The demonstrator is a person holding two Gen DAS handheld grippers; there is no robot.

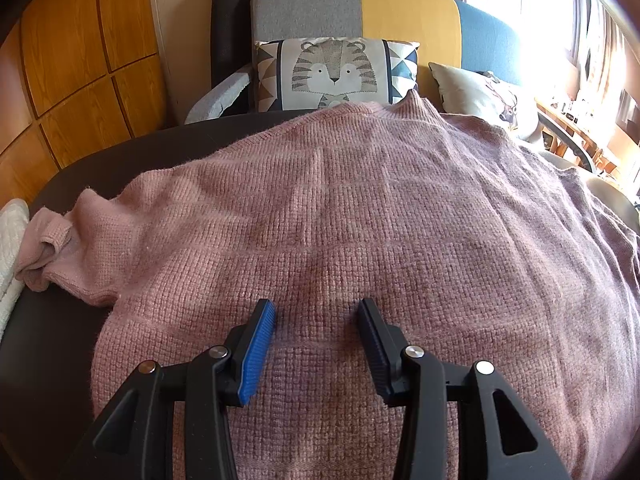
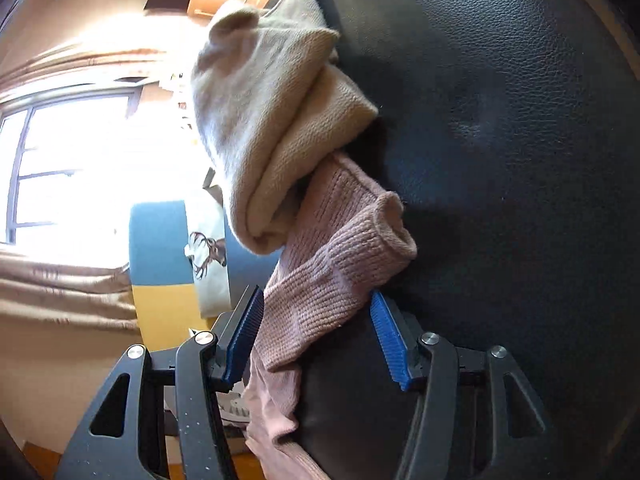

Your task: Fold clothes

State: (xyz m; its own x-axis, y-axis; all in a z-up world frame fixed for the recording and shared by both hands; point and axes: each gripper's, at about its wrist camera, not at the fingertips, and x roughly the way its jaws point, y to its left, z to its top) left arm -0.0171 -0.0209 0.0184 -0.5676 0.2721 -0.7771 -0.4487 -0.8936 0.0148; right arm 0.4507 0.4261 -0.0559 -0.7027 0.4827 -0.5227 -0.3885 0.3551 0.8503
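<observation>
A pink knitted sweater (image 1: 360, 216) lies spread flat on a dark leather table (image 1: 96, 164), with one sleeve (image 1: 52, 248) bunched at the left. My left gripper (image 1: 316, 312) is open just above the sweater's near part, holding nothing. In the right wrist view the camera is rolled sideways. My right gripper (image 2: 318, 304) is open around the sweater's other sleeve cuff (image 2: 340, 256), which lies between its blue pads (image 2: 390, 340) at the table's edge (image 2: 500, 160). The jaws are not closed on the cuff.
A cream knitted garment (image 2: 272, 120) lies bunched on the table just beyond the pink cuff. A white knit (image 1: 10, 248) sits at the table's left edge. A sofa with a tiger cushion (image 1: 334, 72) and a deer cushion (image 1: 484, 96) stands behind the table.
</observation>
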